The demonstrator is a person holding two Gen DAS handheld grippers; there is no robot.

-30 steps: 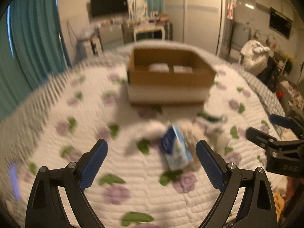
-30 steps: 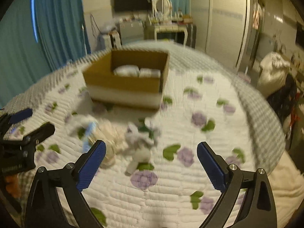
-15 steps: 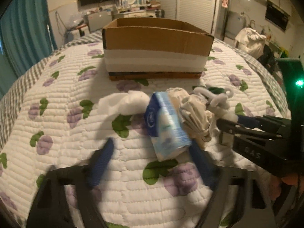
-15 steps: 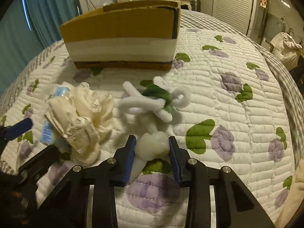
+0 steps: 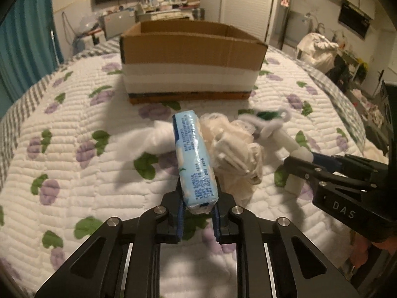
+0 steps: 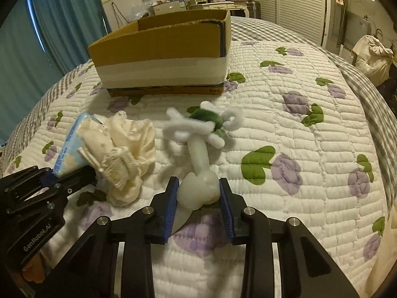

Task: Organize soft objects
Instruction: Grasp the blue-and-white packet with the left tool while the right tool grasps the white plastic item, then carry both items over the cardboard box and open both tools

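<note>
Both grippers loaded, box dead ahead at 12 o'clock.

My left gripper pinches the tissue pack, long axis toward the box; my right gripper pinches the white toy, box at 11.

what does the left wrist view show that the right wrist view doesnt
Only the left wrist view shows the left tool closed on the blue tissue pack, and a white fluffy cloth lying left of the pack.

Only the right wrist view shows the right tool closed on the white plush toy, plus the toy's green tuft sharply.

Both show the cardboard box, the cream cloth bundle and the floral quilt.
</note>
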